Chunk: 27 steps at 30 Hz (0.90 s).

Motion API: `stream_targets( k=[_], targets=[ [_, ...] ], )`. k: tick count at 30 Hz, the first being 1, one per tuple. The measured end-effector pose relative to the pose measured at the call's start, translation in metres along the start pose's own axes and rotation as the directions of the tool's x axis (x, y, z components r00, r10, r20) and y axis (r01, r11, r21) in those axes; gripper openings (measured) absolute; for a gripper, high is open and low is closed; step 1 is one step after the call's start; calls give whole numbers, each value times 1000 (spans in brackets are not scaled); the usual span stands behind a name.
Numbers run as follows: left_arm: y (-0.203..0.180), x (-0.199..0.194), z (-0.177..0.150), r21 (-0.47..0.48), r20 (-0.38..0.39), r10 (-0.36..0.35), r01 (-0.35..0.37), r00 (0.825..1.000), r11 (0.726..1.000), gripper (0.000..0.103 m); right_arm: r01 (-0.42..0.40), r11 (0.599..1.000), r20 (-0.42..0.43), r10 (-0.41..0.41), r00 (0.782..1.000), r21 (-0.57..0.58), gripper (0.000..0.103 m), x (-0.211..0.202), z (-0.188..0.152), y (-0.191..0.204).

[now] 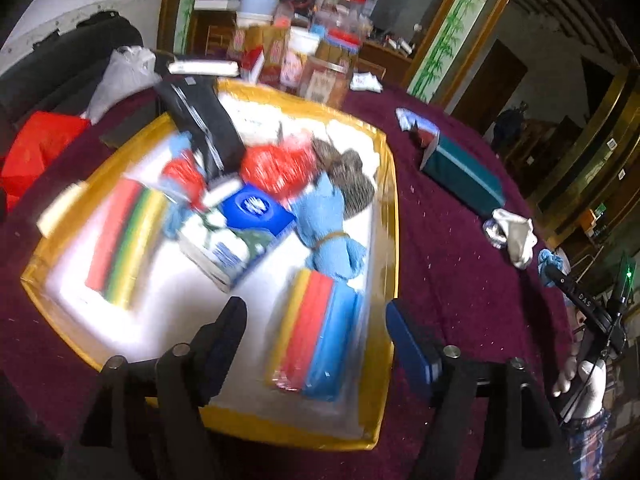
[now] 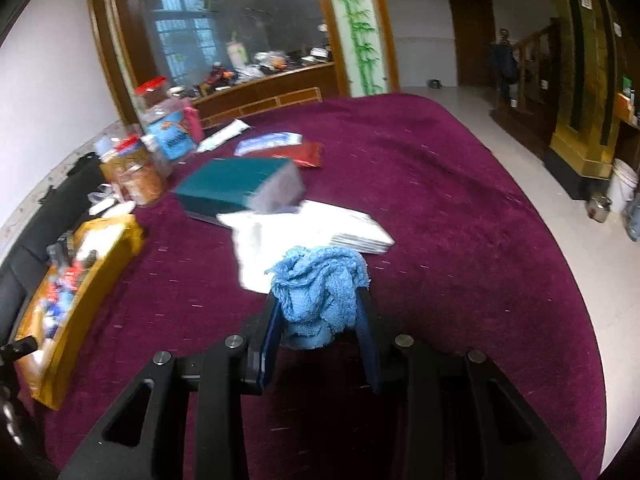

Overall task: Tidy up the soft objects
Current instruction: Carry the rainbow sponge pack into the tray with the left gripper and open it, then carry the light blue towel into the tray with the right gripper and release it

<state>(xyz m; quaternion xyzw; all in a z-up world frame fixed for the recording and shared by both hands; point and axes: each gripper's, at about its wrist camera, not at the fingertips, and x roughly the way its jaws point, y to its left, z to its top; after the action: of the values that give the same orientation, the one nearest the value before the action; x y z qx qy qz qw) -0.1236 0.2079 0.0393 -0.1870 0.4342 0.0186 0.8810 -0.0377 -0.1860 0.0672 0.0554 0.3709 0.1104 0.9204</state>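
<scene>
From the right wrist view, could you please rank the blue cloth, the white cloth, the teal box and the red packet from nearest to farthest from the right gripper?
1. Blue cloth: clamped in the right gripper.
2. White cloth: just ahead, slightly left, on the tablecloth.
3. Teal box: farther ahead, to the left.
4. Red packet: beyond the box, toward the table's far side.

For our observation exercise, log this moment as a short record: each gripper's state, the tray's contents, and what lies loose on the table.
left gripper: open, over the tray
right gripper: shut on blue cloth
tray contents: sponge packs, tied blue towel, tissue pack
table: teal box, white cloth
</scene>
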Motion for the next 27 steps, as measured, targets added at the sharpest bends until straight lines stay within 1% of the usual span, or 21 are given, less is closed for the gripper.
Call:
stream_targets(
  k=[3, 5, 9, 11, 15, 20, 24, 27],
  targets=[
    [8, -18, 3, -1, 45, -1, 1, 999, 1000, 79, -67, 997, -18, 66, 998, -45, 34, -3, 11, 33],
    [14, -26, 3, -17, 64, -16, 17, 998, 1000, 79, -112, 991, -38, 109, 993, -74, 34, 0, 17, 58],
    [25, -39, -1, -40, 87, -52, 56, 995, 998, 81, -208, 968, -100, 196, 976, -139, 34, 15, 28, 120],
    [29, -44, -5, -43, 91, -70, 74, 993, 996, 81, -242, 954, -128, 221, 967, -179, 34, 24, 32, 153],
    [37, -48, -12, -50, 84, -102, 106, 991, 993, 82, -282, 925, -172, 243, 955, -257, 34, 44, 41, 215],
    [49, -49, -21, -67, 68, -139, 143, 988, 987, 82, -293, 903, -223, 230, 947, -313, 34, 77, 52, 270],
    [57, -54, -22, -74, 78, -173, 179, 982, 981, 84, -289, 900, -263, 207, 942, -326, 34, 104, 56, 295],
    [62, -58, -22, -76, 83, -193, 199, 978, 977, 86, -260, 905, -278, 168, 946, -338, 34, 121, 57, 306]
  ],
)
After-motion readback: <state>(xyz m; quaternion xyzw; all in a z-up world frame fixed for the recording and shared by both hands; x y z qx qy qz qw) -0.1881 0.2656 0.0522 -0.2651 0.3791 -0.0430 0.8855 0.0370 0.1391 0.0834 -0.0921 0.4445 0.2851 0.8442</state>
